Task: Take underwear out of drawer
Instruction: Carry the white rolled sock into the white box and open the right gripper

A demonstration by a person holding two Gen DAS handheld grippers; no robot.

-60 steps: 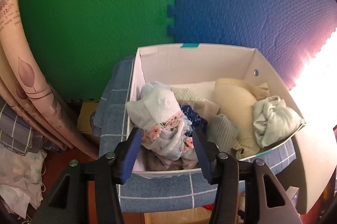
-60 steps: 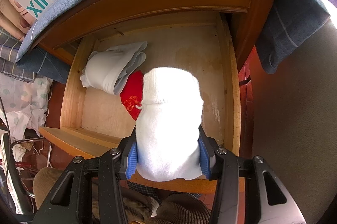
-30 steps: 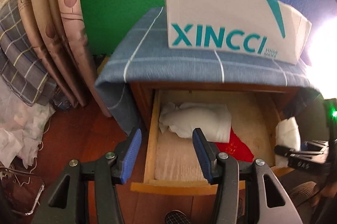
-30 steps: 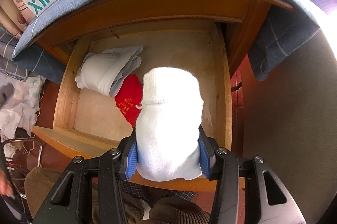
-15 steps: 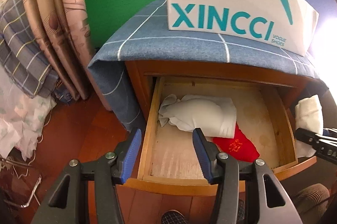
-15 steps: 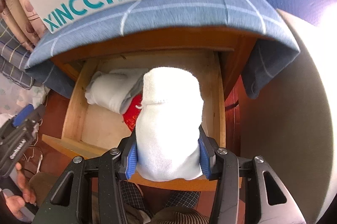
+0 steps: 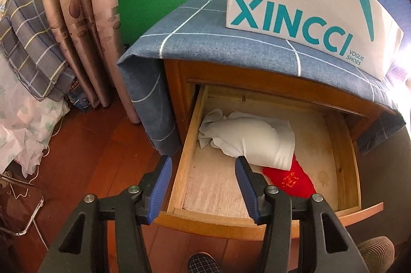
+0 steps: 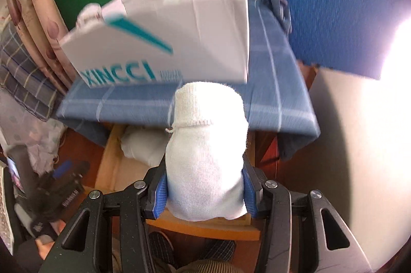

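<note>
While my right tongs point(image 8: 205, 185) clench a white bundle point(image 8: 205, 144) above the drawer point(image 7: 187, 157), the pale folded underwear point(image 7: 251, 142) lies just ahead of my released, empty left tongs point(image 7: 203, 185), its long axis crosswise, red piece point(image 7: 287, 178) beside it.

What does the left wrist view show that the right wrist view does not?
Only the left wrist view: the open left tongs with nothing between them, and a red item on the drawer floor.
Only the right wrist view: the right tongs shut on a white rolled garment.
Both: the open drawer, the white bundle inside, the XINCCI box and the blue cloth.
</note>
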